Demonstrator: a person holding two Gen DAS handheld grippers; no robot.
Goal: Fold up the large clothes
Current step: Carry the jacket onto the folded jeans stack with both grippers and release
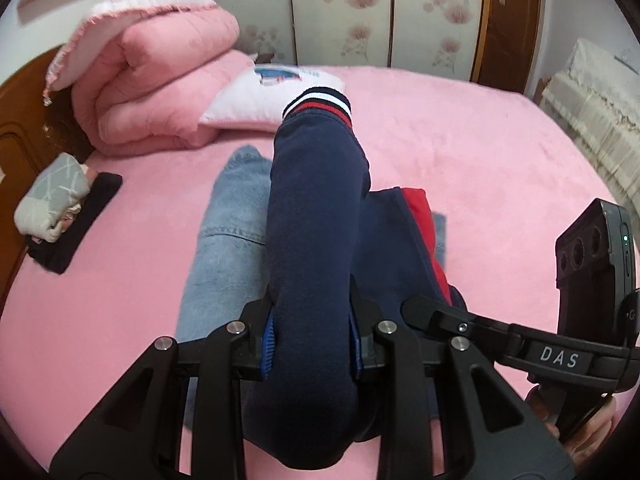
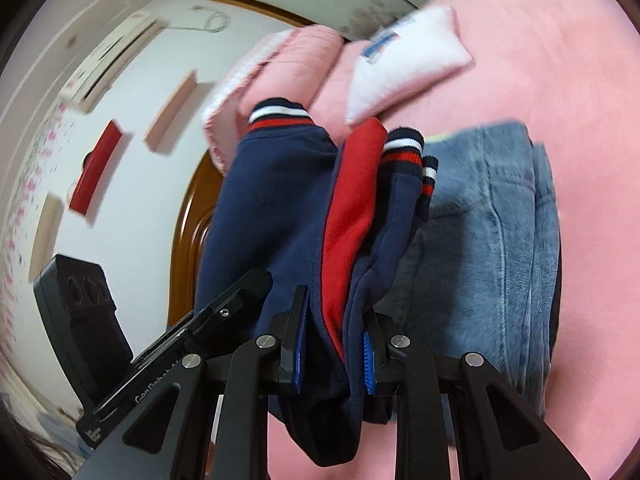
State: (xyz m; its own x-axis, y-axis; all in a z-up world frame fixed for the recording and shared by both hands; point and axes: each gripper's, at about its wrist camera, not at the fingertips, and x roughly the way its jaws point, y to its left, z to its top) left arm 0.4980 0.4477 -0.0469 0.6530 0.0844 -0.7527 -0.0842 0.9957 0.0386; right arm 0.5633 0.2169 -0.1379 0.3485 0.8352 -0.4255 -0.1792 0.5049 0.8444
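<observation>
Jacket [image 1: 316,216] is clamped in both left tongs [image 1: 312,336] and right tongs [image 2: 334,354], lifted above jeans [image 1: 224,248] on bed [image 1: 480,152], probably for folding over.

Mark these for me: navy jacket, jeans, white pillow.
navy jacket [image 1: 316,216]: left wrist view, on the sleeve held up between the claw's fingers.
jeans [image 1: 224,248]: left wrist view, on the denim lying flat on the bed, left of the jacket.
white pillow [image 1: 248,100]: left wrist view, on its plain white face.
</observation>
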